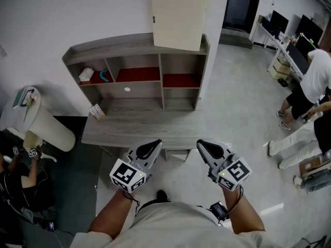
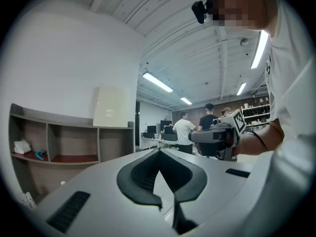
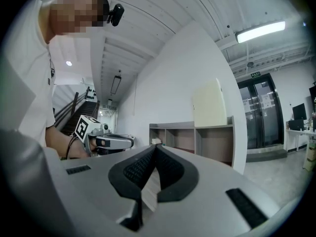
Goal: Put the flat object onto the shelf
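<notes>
Fingers (image 2: 140,174) of the left gripper (image 1: 157,143) and right gripper (image 1: 199,142) were clenched, empty. One flat object (image 1: 178,18) stood atop the shelf (image 1: 103,48) against the wall (image 1: 51,14); one cloth (image 1: 86,74) and one teal item (image 1: 105,77) lay inside.

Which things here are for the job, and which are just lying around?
For the job: flat cream board, grey shelf, left tool, right tool, both shut and empty.
Just lying about: white bundle, teal thing, small white dot, little packet on the desk.
</notes>
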Demonstrator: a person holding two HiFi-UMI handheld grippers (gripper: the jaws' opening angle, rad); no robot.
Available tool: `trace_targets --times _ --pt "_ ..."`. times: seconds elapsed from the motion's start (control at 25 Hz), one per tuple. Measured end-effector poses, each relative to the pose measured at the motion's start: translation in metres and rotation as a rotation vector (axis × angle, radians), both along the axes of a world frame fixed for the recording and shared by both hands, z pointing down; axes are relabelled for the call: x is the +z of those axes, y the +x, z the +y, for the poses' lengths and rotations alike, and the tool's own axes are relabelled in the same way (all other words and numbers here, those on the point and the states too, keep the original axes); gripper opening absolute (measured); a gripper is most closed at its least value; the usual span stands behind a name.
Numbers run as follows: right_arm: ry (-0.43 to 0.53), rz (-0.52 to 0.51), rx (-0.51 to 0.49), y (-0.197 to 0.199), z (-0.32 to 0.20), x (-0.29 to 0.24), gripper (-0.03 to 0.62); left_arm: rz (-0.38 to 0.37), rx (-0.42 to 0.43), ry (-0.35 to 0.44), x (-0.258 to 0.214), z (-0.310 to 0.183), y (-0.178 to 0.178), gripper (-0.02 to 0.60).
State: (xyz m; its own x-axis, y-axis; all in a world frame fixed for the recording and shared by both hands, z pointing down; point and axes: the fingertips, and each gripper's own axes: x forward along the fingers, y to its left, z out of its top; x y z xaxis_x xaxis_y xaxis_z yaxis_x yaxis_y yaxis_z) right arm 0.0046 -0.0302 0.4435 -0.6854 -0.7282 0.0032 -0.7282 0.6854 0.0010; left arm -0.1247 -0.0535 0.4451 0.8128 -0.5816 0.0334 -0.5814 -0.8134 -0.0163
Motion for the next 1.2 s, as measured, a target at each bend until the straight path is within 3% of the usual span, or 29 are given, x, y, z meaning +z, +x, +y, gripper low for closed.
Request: trace_targets --times 0.36,0.72,1.2 --pt "-0.027 -0.002 -0.030 0.054 0.063 0.022 0.018 0.020 -0.046 -0.010 0.017 0.066 0.043 0.015" --pt "-0.021 0.027 -0.057 0.082 0.128 0.038 0.018 0.024 -0.066 -0.028 0.028 0.128 0.074 0.015" --pt "-0.036 0.015 -0.039 0.112 0.170 0.043 0.018 0.036 -0.074 -0.040 0.032 0.169 0.096 0.015"
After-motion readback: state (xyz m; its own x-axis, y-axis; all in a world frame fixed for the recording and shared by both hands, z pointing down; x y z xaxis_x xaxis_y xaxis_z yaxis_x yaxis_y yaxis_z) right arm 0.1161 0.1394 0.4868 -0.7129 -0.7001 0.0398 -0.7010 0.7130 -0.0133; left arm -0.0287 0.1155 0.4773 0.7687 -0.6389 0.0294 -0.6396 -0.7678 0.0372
